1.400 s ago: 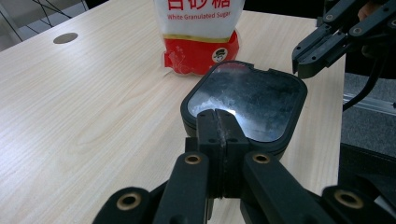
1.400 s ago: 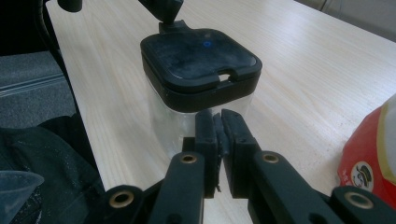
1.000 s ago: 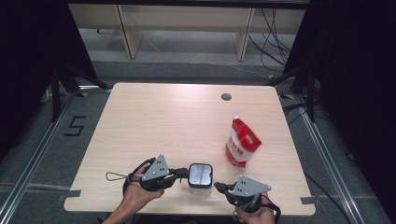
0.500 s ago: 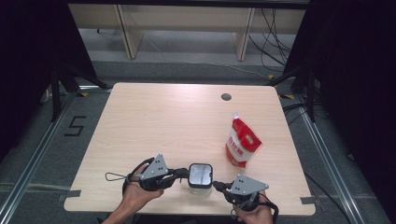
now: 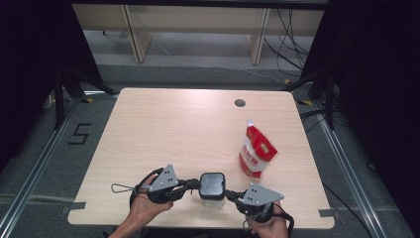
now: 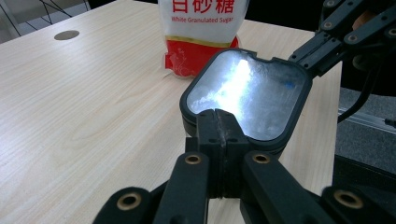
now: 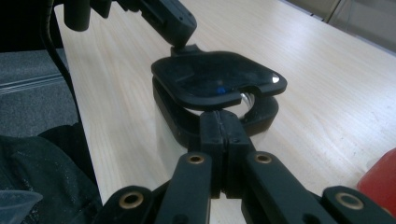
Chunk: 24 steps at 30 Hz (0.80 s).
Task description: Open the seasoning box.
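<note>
left gripper [image 5: 190,185]: jaws clenched together, tips against the left edge of the container's lid | right gripper [image 5: 233,194]: jaws clenched together, tips at the lid's right edge | container [image 5: 212,186]: clear tub with black-rimmed lid, at the table's [image 5: 173,124] near edge between both grippers | sugar bag [image 5: 256,150]: upright, near, to the right

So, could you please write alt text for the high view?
Two hand-held tools, left tool and right tool, both shut, meet a small black-lidded container from either side near the front edge of a light wooden table. A red and white sugar bag stands farther back right.
</note>
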Motion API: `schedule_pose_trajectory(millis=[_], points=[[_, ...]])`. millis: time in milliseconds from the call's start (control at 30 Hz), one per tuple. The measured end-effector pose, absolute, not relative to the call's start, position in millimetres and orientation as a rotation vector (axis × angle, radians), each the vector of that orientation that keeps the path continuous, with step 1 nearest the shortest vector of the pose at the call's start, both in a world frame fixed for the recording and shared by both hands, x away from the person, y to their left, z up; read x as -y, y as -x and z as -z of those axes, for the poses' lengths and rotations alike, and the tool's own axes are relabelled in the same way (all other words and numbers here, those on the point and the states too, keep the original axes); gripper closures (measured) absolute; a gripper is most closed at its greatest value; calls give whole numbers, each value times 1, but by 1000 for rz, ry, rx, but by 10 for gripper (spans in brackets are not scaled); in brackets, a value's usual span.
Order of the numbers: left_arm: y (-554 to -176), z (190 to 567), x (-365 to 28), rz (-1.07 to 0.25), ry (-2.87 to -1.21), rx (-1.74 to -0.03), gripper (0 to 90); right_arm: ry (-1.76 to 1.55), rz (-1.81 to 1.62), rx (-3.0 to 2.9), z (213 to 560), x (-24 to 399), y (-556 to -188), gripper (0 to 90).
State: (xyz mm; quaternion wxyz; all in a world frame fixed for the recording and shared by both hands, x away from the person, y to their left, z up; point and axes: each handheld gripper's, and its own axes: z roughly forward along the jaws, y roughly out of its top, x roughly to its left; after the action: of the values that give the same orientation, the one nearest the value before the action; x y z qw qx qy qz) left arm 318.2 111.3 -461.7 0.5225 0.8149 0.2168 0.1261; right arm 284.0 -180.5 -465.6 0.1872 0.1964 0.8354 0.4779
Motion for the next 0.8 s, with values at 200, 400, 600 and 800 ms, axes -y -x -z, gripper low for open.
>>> schedule_pose_trajectory(millis=[200,400,600,800], points=[[-319,462,-111,-311,-1960,-493,891,-536,-1365,-2328,457,177,-284,900],[-318,460,-114,-330,-1969,-476,854,-519,-1356,-2329,453,172,-285,900],[-319,460,-122,-341,-1998,-380,621,-518,-1376,-2312,448,168,-285,900],[-325,475,-125,-358,-2072,-353,488,-495,-1375,-2298,442,164,-287,900]])
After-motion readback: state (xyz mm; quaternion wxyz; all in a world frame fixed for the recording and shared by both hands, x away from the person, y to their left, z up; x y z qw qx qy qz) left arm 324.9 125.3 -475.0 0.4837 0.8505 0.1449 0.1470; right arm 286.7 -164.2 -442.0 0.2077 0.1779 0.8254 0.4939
